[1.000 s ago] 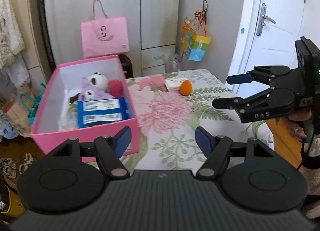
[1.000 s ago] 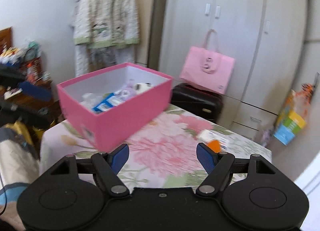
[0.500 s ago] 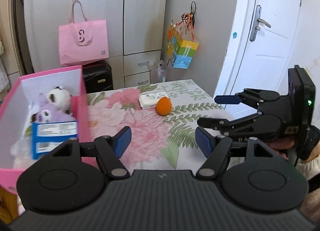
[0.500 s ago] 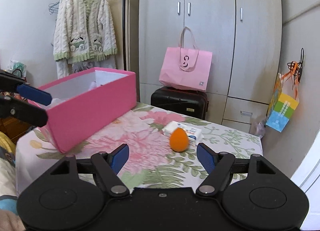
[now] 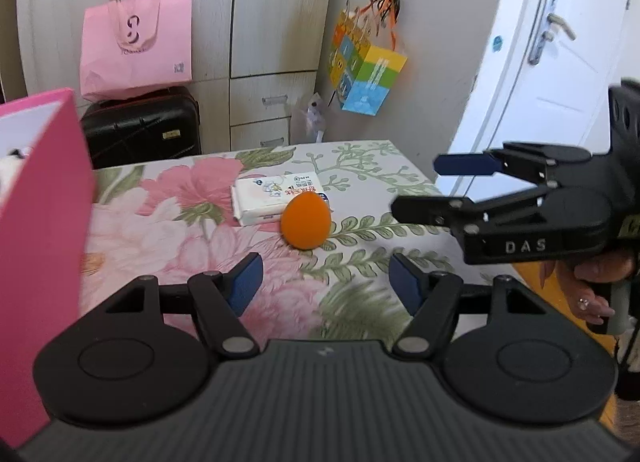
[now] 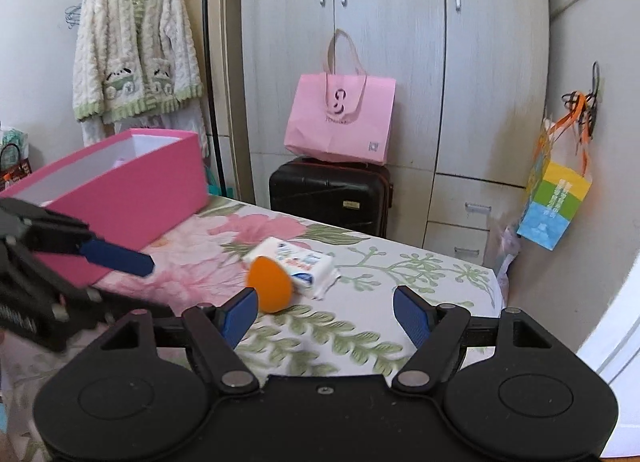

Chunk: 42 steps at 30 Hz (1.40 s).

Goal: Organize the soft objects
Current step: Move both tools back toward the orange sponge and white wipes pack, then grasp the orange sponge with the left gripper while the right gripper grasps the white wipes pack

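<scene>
Both of your grippers are open and hold nothing: the left gripper (image 5: 322, 280) has its jaws parted well short of the sponge (image 5: 306, 219), and the right gripper (image 6: 322, 312) stands a little wider, its left pad just in front of the sponge in that view. The orange, egg-shaped sponge sits on the counter (image 5: 360, 165), touching the tissue pack (image 5: 276, 193), well apart from the pink box (image 6: 132, 185). It looks light and squashy, so close gently across its widest middle; squeeze the tapered top and it will likely pop out.
</scene>
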Each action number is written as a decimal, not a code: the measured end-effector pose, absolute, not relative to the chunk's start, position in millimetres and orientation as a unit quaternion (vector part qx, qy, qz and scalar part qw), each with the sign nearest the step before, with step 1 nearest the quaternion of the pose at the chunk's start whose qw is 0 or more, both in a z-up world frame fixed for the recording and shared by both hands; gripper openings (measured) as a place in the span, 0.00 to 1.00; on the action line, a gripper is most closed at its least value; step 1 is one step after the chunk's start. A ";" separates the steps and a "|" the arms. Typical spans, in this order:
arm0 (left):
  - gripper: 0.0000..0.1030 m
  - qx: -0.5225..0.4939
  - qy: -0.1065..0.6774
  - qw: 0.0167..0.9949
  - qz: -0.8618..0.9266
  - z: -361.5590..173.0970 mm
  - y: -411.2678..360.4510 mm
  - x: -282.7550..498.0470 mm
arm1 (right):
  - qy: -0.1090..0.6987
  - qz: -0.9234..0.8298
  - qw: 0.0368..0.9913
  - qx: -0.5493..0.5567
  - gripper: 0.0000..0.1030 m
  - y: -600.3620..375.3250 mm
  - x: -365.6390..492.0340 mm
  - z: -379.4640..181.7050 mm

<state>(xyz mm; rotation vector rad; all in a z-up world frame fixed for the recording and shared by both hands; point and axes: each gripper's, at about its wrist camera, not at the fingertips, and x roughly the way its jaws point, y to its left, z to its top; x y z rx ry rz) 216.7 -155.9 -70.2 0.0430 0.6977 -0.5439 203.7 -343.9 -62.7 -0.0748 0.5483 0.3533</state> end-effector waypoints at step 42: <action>0.35 0.021 0.343 0.923 -0.172 -106.5 -157.9 255.3 | 0.326 0.314 0.886 -0.100 0.75 -305.7 328.1 -110.4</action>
